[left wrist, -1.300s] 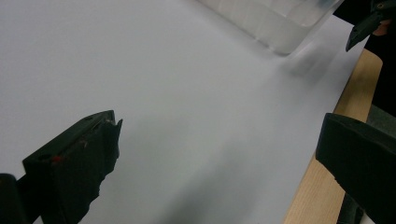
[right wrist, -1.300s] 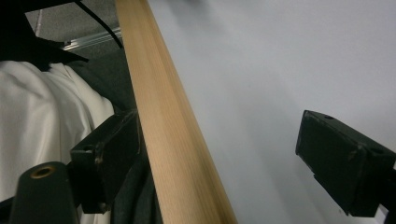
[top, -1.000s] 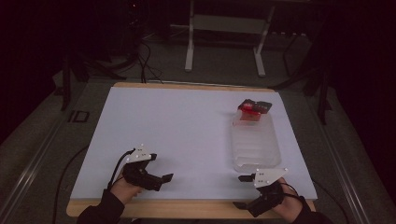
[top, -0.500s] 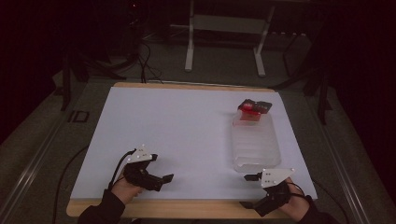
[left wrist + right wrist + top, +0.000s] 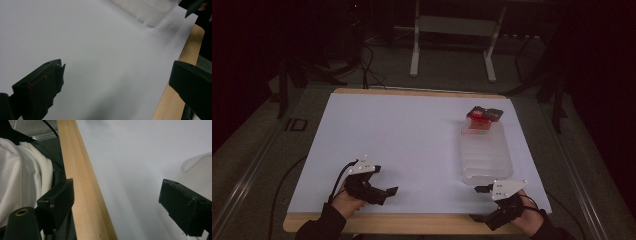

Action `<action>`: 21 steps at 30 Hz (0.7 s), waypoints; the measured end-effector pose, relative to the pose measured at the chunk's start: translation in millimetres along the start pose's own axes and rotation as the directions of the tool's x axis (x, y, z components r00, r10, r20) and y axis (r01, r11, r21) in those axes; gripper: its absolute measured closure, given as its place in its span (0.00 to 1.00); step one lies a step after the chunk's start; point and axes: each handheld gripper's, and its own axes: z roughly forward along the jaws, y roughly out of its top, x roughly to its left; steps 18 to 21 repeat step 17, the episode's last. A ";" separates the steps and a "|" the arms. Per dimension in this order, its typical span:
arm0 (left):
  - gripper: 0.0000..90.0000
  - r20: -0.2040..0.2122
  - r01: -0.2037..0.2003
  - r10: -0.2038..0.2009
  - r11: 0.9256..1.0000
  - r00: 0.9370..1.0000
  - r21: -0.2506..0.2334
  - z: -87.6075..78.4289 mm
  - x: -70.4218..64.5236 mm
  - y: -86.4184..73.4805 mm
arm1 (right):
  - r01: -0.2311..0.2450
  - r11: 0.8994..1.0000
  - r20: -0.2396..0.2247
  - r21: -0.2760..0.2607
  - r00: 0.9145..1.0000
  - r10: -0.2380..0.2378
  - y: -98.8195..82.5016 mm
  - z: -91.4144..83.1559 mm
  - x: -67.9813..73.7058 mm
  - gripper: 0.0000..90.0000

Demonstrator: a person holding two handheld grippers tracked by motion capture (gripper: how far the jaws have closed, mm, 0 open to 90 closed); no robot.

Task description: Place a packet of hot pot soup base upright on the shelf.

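The left gripper [image 5: 384, 192] is resting near the desk's [image 5: 412, 135] front edge, toward the front left corner, with its fingers [image 5: 40, 87] spread wide apart and nothing between them. In the left gripper view both fingers are being cut off by the frame, and only the white desk cover is lying between them.

The right gripper [image 5: 479, 202] is hovering at the front right corner, partly past the wooden front edge [image 5: 82, 190]; its fingers [image 5: 58, 200] are also standing wide open and empty, one over the edge and one over the white cover. The person's hand and dark sleeve behind it are hard to make out in the dim high view.

The clear plastic container [image 5: 485, 150] is lying along the desk's right side, just beyond the right gripper and apart from it. Its near corner is showing faintly in the right gripper view [image 5: 197, 161]. At its far end a red and black item [image 5: 483, 116] is sitting, too small and dark to identify. A white cloth [image 5: 22, 170] is showing below the desk edge.
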 end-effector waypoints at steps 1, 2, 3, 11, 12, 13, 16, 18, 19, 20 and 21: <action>0.00 0.001 0.002 -0.002 1.000 1.000 0.000 0.2 -0.1 -0.2 | -0.002 1.000 -0.002 0.000 1.000 0.002 -0.2 0.1 -0.2 0.15; 0.00 0.001 0.001 -0.001 1.000 1.000 0.003 0.4 -0.1 -0.3 | -0.005 1.000 -0.001 0.001 1.000 0.005 -0.3 0.4 -0.5 0.15; 0.00 0.000 0.001 -0.001 1.000 1.000 0.004 0.7 -0.2 -0.5 | -0.004 1.000 -0.001 0.003 1.000 0.004 -0.4 0.5 -1.0 0.15; 0.00 -0.002 -0.001 0.001 1.000 1.000 0.005 0.5 -0.1 -0.6 | -0.006 1.000 0.011 -0.001 1.000 0.006 -0.8 -0.7 -2.3 0.15; 0.00 -0.001 -0.002 0.002 1.000 1.000 0.002 0.2 -0.1 -0.5 | -0.007 1.000 0.012 0.000 1.000 0.007 -0.7 -0.7 -2.2 0.15; 0.00 0.000 -0.001 0.001 1.000 1.000 0.001 0.1 -0.2 -0.4 | -0.002 1.000 0.014 -0.001 1.000 0.002 -0.5 -0.8 -2.0 0.15; 0.00 0.000 -0.001 0.001 1.000 1.000 0.001 0.2 -0.4 -0.4 | 0.006 1.000 0.017 -0.006 1.000 -0.006 0.0 -1.2 -1.6 0.15; 0.00 0.000 -0.001 0.001 1.000 1.000 0.001 0.2 -0.4 -0.4 | 0.005 1.000 0.016 -0.009 1.000 -0.005 0.2 -1.3 -1.3 0.15; 0.00 0.000 -0.001 0.001 1.000 1.000 0.001 0.2 -0.4 -0.4 | 0.005 1.000 0.016 -0.009 1.000 -0.005 0.2 -1.3 -1.3 0.15; 0.00 0.000 -0.001 0.001 1.000 1.000 0.001 0.2 -0.4 -0.4 | 0.005 1.000 0.016 -0.009 1.000 -0.005 0.2 -1.3 -1.3 0.15; 0.00 0.000 -0.001 0.001 1.000 1.000 0.001 0.2 -0.4 -0.4 | 0.005 1.000 0.016 -0.009 1.000 -0.005 0.2 -1.3 -1.3 0.15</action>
